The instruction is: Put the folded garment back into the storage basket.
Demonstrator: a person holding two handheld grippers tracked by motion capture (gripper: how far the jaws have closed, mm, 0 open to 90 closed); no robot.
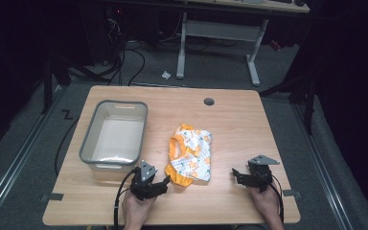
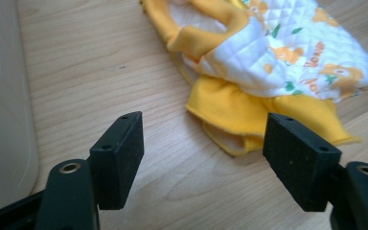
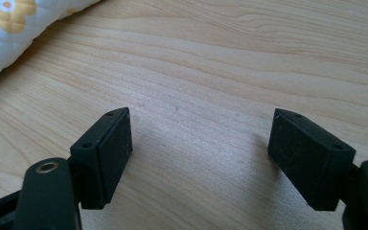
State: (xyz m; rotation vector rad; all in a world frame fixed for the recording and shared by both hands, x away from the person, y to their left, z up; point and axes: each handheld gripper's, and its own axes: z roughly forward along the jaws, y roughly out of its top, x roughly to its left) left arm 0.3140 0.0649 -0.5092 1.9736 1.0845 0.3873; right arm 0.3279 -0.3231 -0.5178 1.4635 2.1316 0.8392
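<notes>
A small quilted garment [image 1: 190,154], white with orange prints and yellow trim, lies crumpled in the middle of the wooden table [image 1: 230,120]. My left gripper [image 1: 154,184] rests near the front edge, just left of the garment's yellow hem [image 2: 249,115]; its jaws stand open with bare wood between them. My right gripper [image 1: 236,175] sits to the right of the garment, apart from it, jaws open over bare table. A corner of the garment [image 3: 9,28] shows at the upper left of the right gripper view.
A grey plastic bin [image 1: 96,134] stands on the left half of the table, its wall [image 2: 2,96] close beside my left gripper. A round cable hole [image 1: 209,101] lies near the far edge. Another desk's legs [image 1: 218,43] stand beyond.
</notes>
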